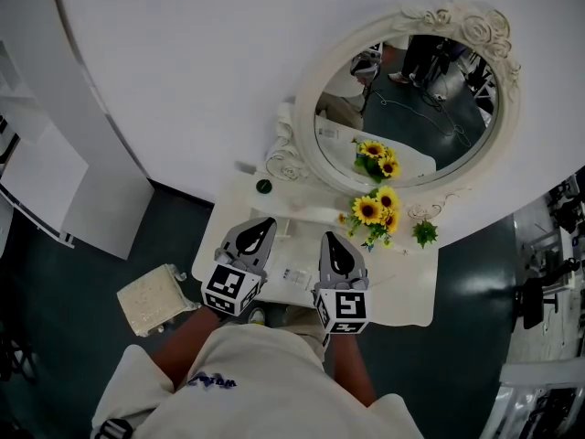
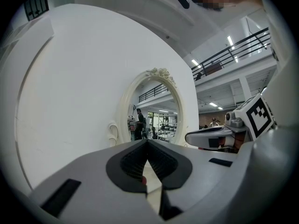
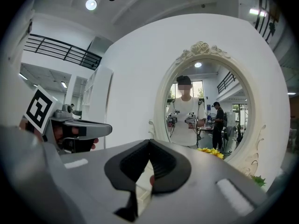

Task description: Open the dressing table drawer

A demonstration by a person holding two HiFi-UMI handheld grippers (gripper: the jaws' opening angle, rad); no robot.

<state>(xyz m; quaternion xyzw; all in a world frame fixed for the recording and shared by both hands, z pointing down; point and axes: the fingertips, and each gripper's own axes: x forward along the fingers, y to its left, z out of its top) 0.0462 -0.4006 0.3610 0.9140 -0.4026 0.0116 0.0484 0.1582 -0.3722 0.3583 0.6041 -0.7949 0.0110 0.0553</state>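
Note:
The white dressing table (image 1: 402, 293) stands against the curved white wall, with an oval carved-frame mirror (image 1: 411, 108) on it. Its drawer front is hidden under the tabletop in every view. My left gripper (image 1: 259, 232) and right gripper (image 1: 331, 243) hang side by side over the table's front part, both pointing at the mirror. In the left gripper view the left gripper (image 2: 147, 142) is shut with nothing in it. The right gripper (image 3: 149, 142) is likewise shut and empty, facing the mirror (image 3: 205, 106).
Sunflowers (image 1: 375, 210) and a small green plant (image 1: 424, 233) stand at the mirror's foot, with a small dark green object (image 1: 264, 187) at the back left. A card (image 1: 294, 275) lies between the grippers. On the floor to the left sit a beige box (image 1: 155, 298) and a white cabinet (image 1: 55, 172).

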